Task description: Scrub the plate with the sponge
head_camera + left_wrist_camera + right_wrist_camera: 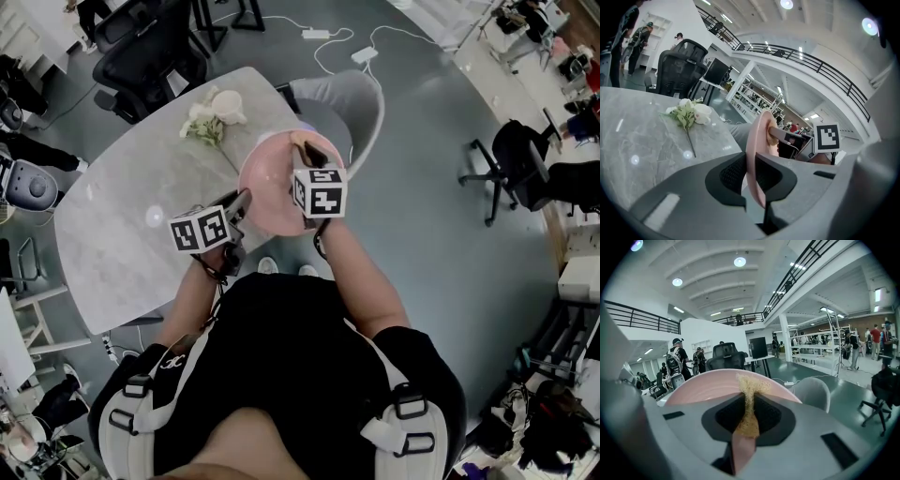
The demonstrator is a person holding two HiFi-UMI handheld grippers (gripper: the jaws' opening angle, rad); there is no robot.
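fig.: l. gripper (752, 177), jaws narrow, clamped on the rim of the pink plate (756, 140), which stands edge-on and upright in its view. r. gripper (747, 414), jaws pinched on a tan fibrous sponge (749, 401); the sponge tip sits against the plate face near the far rim. from the head view the plate is held in the air betw. both grippers, just off the edge of the grey marble table (122, 234). a flower sprig (208, 117) lies further along the table, w/ a grey chair (349, 101) beyond. progress (judged): scrub under way; no foam or dirt visible, so the share of the face already covered can't be read. rest of face, and poss. the back, left to do.
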